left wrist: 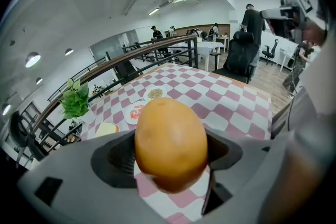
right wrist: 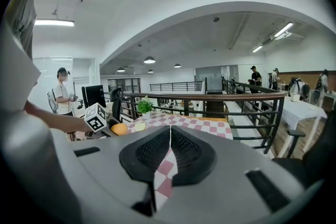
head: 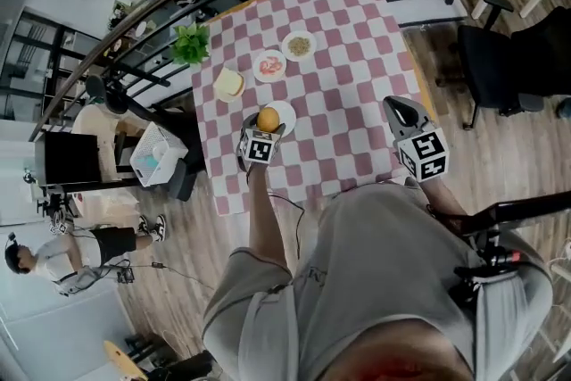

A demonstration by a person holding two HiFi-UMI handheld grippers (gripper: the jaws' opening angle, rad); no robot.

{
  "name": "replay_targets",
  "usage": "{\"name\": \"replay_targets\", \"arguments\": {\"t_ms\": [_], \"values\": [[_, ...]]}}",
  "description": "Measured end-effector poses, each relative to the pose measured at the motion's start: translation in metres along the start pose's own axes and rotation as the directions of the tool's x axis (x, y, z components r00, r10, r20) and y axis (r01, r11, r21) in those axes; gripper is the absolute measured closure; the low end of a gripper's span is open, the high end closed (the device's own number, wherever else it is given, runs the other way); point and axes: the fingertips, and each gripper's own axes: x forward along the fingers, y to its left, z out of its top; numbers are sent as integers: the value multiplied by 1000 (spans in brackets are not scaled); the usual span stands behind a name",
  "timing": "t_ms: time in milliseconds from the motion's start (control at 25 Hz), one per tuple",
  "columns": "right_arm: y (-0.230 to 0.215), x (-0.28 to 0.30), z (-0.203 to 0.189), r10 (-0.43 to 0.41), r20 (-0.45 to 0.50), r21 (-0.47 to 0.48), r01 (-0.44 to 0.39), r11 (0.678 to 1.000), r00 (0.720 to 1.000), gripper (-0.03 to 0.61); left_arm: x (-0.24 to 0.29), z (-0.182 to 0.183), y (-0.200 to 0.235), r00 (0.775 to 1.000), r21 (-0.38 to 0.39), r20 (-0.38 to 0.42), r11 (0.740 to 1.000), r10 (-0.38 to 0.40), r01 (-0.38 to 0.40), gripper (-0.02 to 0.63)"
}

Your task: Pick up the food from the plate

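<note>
Looks like the grab is done: left gripper (head: 264,131) clamped on the orange food (left wrist: 170,144) by the near plate (head: 287,113), right gripper (right wrist: 169,149) pinched together empty, so next is a steady lift.

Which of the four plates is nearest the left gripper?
The white plate at the table's near end, right beside the left gripper holding the orange food. The other three lie farther back in a row.

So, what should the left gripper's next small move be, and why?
Probably a straight lift. The left gripper has its jaws closed on both sides of the orange food, which the head view shows at the white plate's edge, so the grip looks made and only lifting remains.
</note>
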Motion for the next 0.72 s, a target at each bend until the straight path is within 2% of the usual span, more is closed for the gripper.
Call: {"name": "replay_targets", "arguments": {"t_ms": [160, 280, 520, 720], "values": [[8, 5, -1, 22, 3, -5, -22, 1000, 1000, 561, -7, -12, -5, 999, 3, -48, 1000, -5, 5, 242], [6, 1, -6, 12, -1, 0, -12, 1000, 1000, 561, -5, -13, -10, 998, 20, -56, 1000, -13, 14, 242], [-17, -19, -19, -65, -11, 26, 66, 998, 998, 561, 9, 11, -28, 997, 90, -48, 994, -58, 62, 242], [-40, -44, -32, -160, -18, 60, 160, 985, 987, 561, 30, 44, -53, 992, 177, -37, 976, -119, 124, 242]]}}
